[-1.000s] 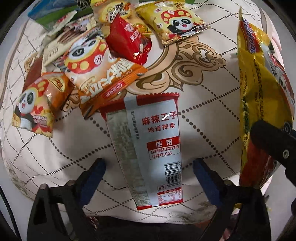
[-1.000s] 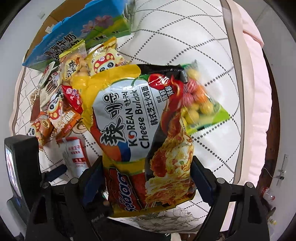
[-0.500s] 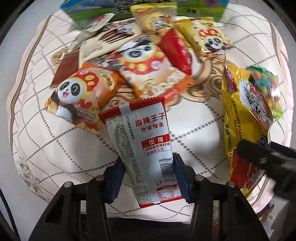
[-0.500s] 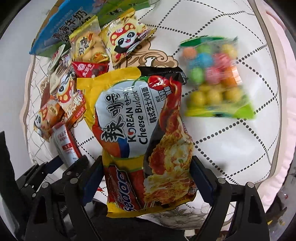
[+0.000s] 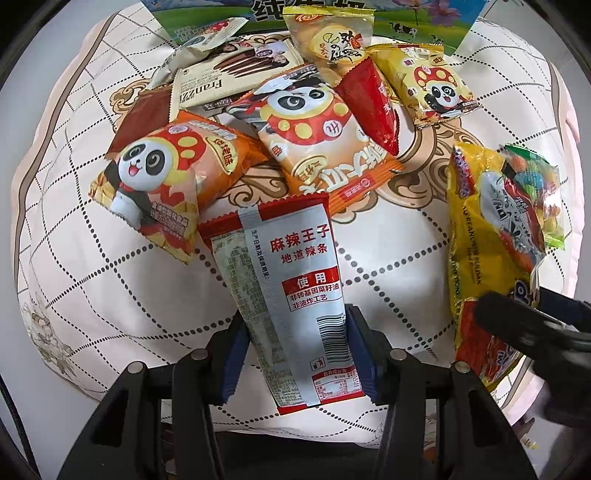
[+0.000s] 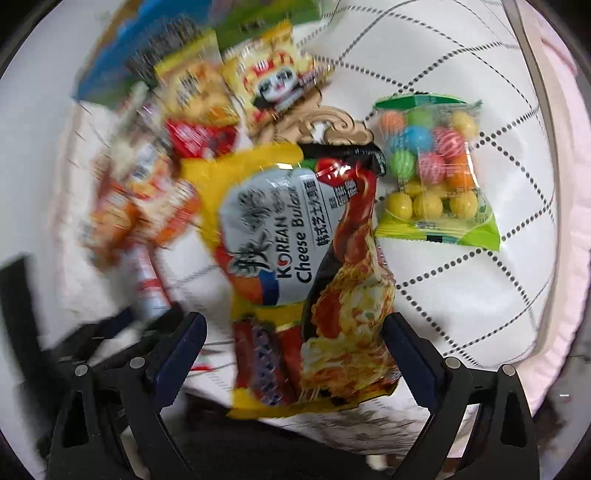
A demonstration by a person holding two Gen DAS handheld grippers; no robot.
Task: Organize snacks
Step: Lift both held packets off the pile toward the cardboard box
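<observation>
My left gripper (image 5: pixel 295 354) is shut on a red-and-silver spicy-strip packet (image 5: pixel 291 280) and holds it by its lower end above the quilted cushion (image 5: pixel 110 295). My right gripper (image 6: pixel 291 354) stands open around the lower end of a yellow Korean cheese noodle bag (image 6: pixel 306 266); its fingers (image 6: pixel 402 343) stand apart from the bag. The noodle bag also shows at the right of the left wrist view (image 5: pixel 487 258). The right wrist view is blurred on its left side.
A pile of snacks lies at the cushion's far side: two orange panda bags (image 5: pixel 166 177) (image 5: pixel 317 136), a red packet (image 5: pixel 373 103), a yellow panda bag (image 5: pixel 432 85), a Franzzi wafer pack (image 5: pixel 229 77) and a milk carton (image 5: pixel 332 11). A bag of coloured gumballs (image 6: pixel 432 166) lies right of the noodles.
My left gripper has shut on the spicy-strip packet and pulled back with it. My right gripper has drawn away from the snack pile; the gumball bag now lies apart from the noodle bag.
</observation>
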